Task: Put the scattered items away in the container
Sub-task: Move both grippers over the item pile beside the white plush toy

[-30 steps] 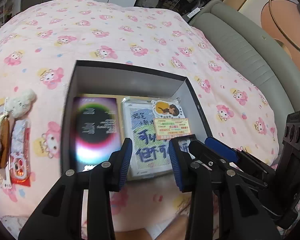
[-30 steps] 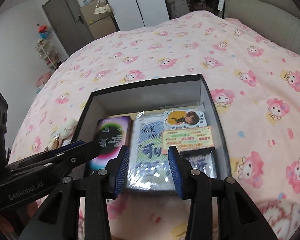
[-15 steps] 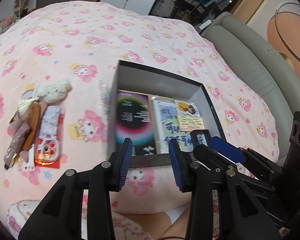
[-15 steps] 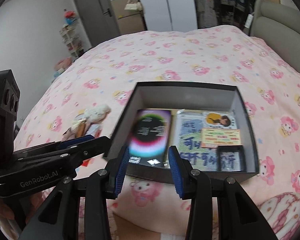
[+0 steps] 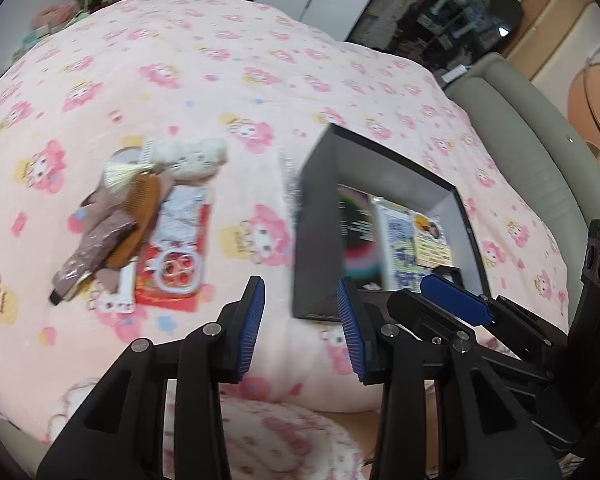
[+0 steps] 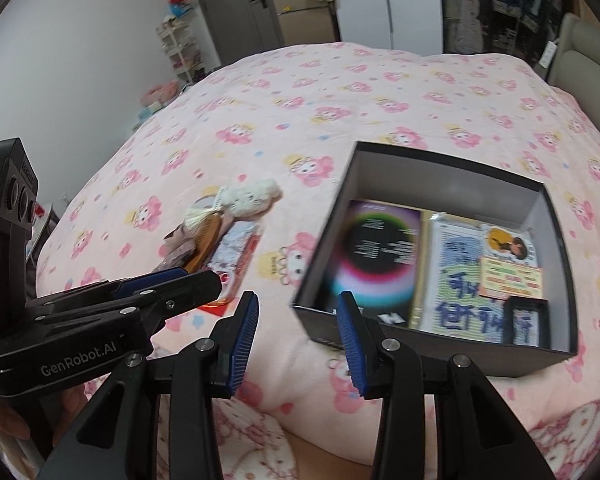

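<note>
A black open box (image 6: 452,170) (image 5: 320,176) sits on the pink bed and holds a dark round-print card (image 6: 374,256), a blue-lettered packet (image 6: 456,280) and small cards. A pile of loose items lies left of it: a white plush (image 5: 192,156) (image 6: 252,196), a wooden comb (image 5: 134,216), a brown pouch (image 5: 88,252) and a red packet (image 5: 176,268). My left gripper (image 5: 300,328) is open and empty, near the bed's front, between pile and box. My right gripper (image 6: 296,340) is open and empty beside it, near the box's front left corner.
The pink cartoon-print quilt (image 6: 340,92) covers the bed. A grey padded headboard (image 5: 540,140) runs along the right. A door, shelves and wardrobes stand beyond the bed's far side (image 6: 236,20). The left gripper's body (image 6: 80,320) shows at the right wrist view's left.
Both grippers have drawn back from over the box and swung left, so the pile of loose items has come into view. Both stayed open and empty.
</note>
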A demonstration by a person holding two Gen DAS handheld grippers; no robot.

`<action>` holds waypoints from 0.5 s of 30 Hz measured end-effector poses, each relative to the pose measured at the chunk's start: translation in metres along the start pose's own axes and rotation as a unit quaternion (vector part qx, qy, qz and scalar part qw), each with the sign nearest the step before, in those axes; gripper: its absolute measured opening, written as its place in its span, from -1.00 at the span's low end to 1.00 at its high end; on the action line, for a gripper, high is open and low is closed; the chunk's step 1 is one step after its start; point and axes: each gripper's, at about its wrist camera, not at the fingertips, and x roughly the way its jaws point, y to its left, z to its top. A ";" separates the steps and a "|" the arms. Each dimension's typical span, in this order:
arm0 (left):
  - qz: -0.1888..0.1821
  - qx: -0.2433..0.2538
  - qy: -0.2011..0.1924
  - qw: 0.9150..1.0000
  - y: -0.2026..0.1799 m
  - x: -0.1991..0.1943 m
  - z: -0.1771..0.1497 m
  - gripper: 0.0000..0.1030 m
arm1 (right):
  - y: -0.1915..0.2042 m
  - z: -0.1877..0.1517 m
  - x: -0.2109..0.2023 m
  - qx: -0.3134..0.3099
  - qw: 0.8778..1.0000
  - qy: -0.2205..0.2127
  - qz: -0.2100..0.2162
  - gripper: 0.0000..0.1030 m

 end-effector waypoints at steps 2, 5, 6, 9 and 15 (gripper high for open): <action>0.006 -0.012 -0.001 1.000 0.015 -0.003 0.000 -0.26 | 0.012 0.001 0.008 -0.007 1.000 0.006 0.005 -0.29; 0.018 -0.026 -0.005 0.999 0.037 -0.006 -0.001 -0.27 | 0.029 0.004 0.021 -0.018 1.000 0.018 0.016 -0.29; 0.026 -0.032 -0.008 0.999 0.046 -0.008 -0.002 -0.27 | 0.036 0.006 0.028 -0.024 0.999 0.025 0.019 -0.29; 0.034 -0.059 -0.007 0.998 0.074 -0.009 -0.004 -0.27 | 0.057 0.009 0.044 -0.037 0.998 0.043 0.021 -0.29; 0.058 -0.094 0.008 0.994 0.115 -0.001 -0.006 -0.26 | 0.085 0.012 0.078 -0.052 0.995 0.075 0.045 -0.29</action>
